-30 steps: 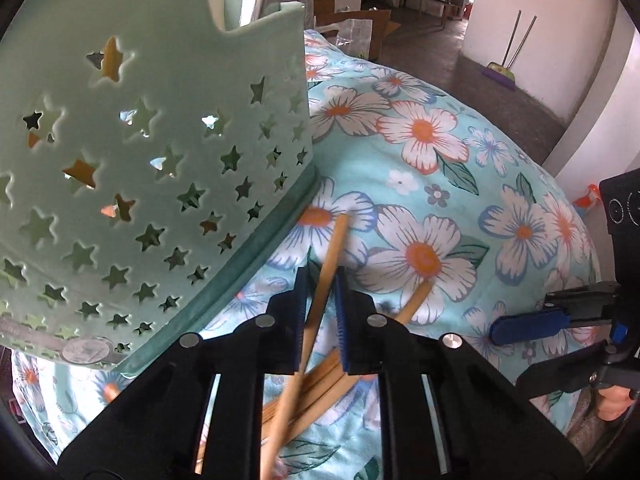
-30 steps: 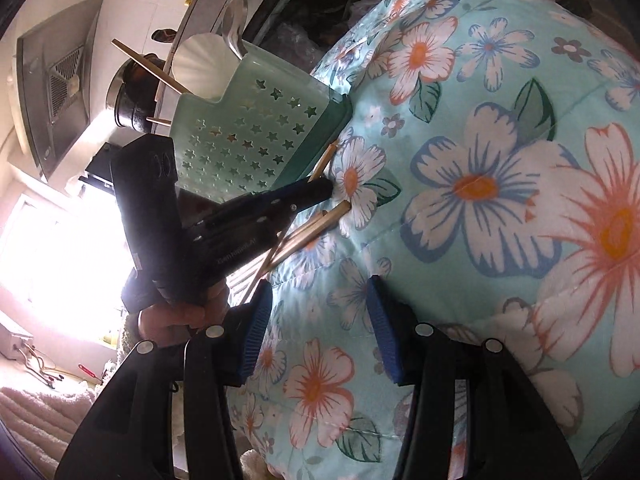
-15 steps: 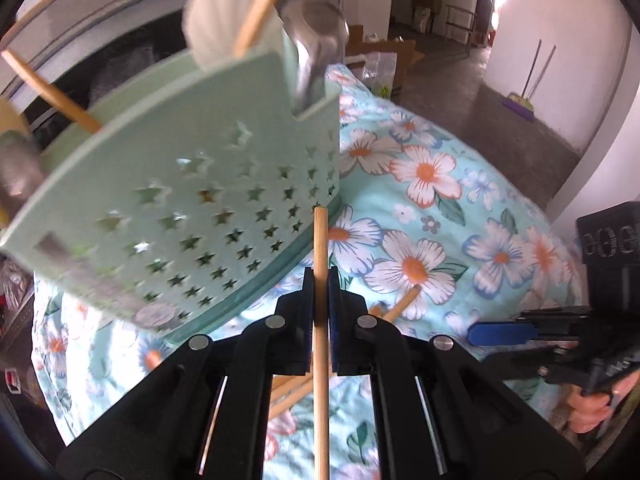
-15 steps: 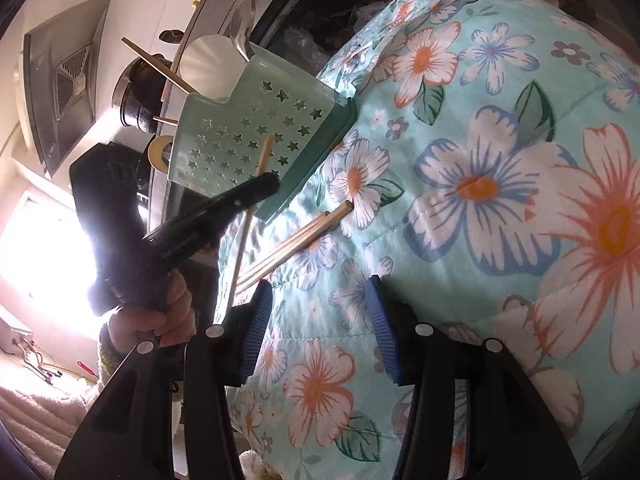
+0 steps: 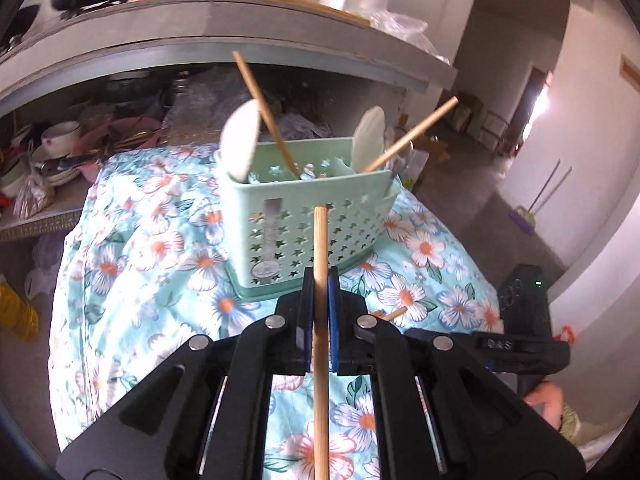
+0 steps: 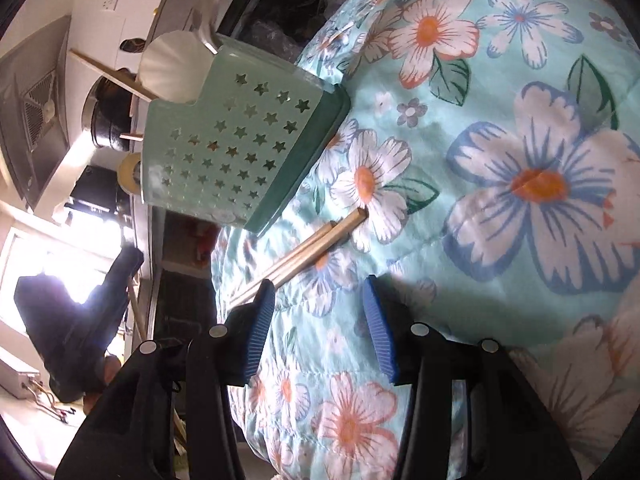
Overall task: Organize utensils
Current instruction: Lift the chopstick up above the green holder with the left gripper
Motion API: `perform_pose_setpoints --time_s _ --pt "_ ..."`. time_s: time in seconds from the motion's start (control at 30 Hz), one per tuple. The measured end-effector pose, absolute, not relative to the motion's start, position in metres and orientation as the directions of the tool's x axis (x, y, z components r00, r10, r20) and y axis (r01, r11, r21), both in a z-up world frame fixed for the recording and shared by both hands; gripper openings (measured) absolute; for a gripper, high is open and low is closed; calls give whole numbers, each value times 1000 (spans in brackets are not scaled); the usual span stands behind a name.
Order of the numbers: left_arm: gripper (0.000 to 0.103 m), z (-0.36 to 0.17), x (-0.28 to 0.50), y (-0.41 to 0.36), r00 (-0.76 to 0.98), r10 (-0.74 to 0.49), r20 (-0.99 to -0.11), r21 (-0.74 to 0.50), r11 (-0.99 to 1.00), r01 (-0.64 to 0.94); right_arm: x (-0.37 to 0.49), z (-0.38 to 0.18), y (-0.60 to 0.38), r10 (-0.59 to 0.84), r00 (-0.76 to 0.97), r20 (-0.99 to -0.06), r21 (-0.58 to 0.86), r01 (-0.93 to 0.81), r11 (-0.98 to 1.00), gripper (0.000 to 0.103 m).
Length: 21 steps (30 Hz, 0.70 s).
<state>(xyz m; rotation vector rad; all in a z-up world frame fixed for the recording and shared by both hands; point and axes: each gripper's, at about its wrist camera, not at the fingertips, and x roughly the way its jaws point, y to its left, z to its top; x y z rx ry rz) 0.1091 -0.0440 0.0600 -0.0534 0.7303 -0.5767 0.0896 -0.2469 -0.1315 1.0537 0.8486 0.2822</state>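
Observation:
My left gripper [image 5: 320,280] is shut on a wooden chopstick [image 5: 321,320] and holds it upright, well above the floral cloth and in front of the mint green star-holed basket [image 5: 312,232]. The basket holds two chopsticks [image 5: 268,116] and two white spoons [image 5: 240,144]. My right gripper [image 6: 320,308] is open and empty, low over the cloth. Several chopsticks [image 6: 308,252] lie on the cloth just beyond its left finger, beside the basket [image 6: 236,148]. The left gripper [image 6: 80,320] shows as a dark shape at the left of the right wrist view.
The floral cloth [image 5: 132,264] covers a rounded, bulging surface that drops off at its edges. Behind it a grey shelf [image 5: 200,48] carries bottles and a pan; bowls [image 5: 60,136] are stacked underneath. A broom [image 5: 536,208] leans at the far right wall.
My left gripper has lifted the chopstick off the pile and pulled up and back from the basket, turning it upright. My right gripper has stayed open and edged toward the chopsticks on the cloth.

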Motion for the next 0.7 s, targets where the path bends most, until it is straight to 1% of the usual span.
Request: perform_pose_setpoints --time_s 0.03,0.07,0.13,0.2,0.5,0.57,0.6,0.7 --pt "5 61 108 -38 603 -520 -605 -258 844 470 94 -134 -249 578 664 -475 858 204 472 31" --pt "5 62 106 -33 607 -525 -597 -270 844 463 98 -136 -251 575 670 -470 866 225 446 29" --pt "5 65 103 -24 617 -531 -581 -287 843 455 103 -143 -256 567 685 -458 881 264 392 19" --pt "5 66 101 -18 620 -540 -569 -303 839 452 108 -147 -257 566 694 -444 893 291 343 16" --pt "5 59 95 -7 622 -568 -538 -352 823 446 115 -155 -261 547 733 -405 914 337 225 15" --pt "5 58 94 -4 625 -572 -532 -360 820 445 116 -156 -263 534 738 -413 910 344 230 13" --pt "5 58 93 -3 625 -574 -529 -363 819 445 114 -158 -263 531 740 -412 911 344 228 10" --pt "5 58 92 1 628 -576 -524 -370 817 441 112 -157 -263 526 753 -396 918 334 213 10"
